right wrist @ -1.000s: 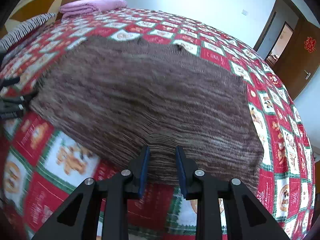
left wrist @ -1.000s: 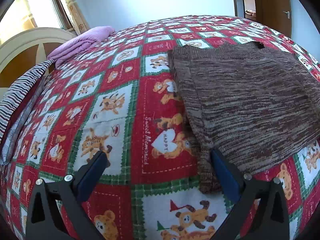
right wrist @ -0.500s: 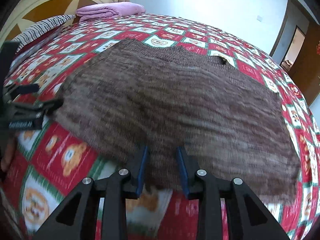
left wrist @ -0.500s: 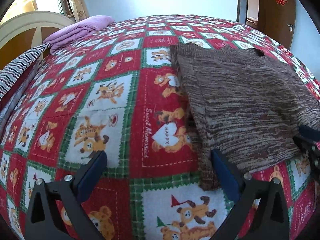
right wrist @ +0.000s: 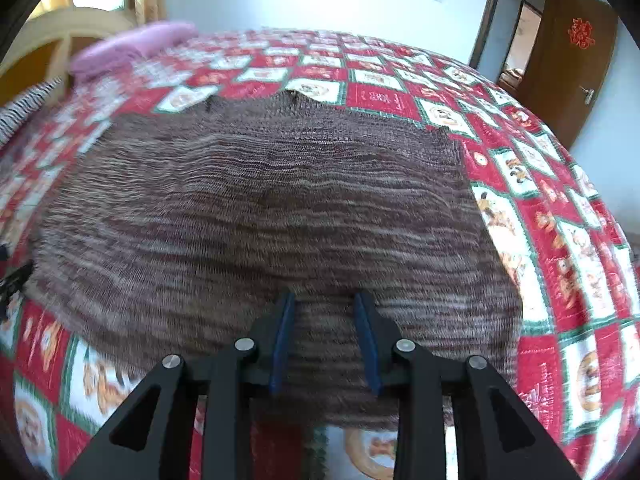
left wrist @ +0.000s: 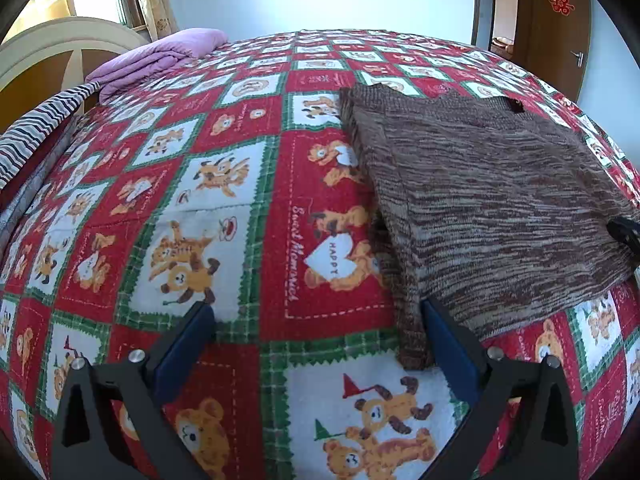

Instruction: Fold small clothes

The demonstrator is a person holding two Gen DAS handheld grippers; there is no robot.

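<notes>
A brown marled knit sweater lies flat on the bed, folded to a rough rectangle. My left gripper is open wide at its near left corner; the right finger sits against the sweater's edge beside a narrow strip of knit, and the left finger rests on the quilt. My right gripper hovers over the sweater near its front hem, open by a narrow gap. Flat knit shows between the pads, and nothing is pinched. Each gripper shows as a black tip at the edge of the other's view.
The bed wears a red, green and white teddy-bear quilt. A folded purple blanket and a striped cloth lie by the curved headboard at the far left. A brown door stands at the far right.
My right gripper has moved further in over the sweater, and its gap has widened a little. The left gripper has stayed at the corner, with its view turned slightly.
</notes>
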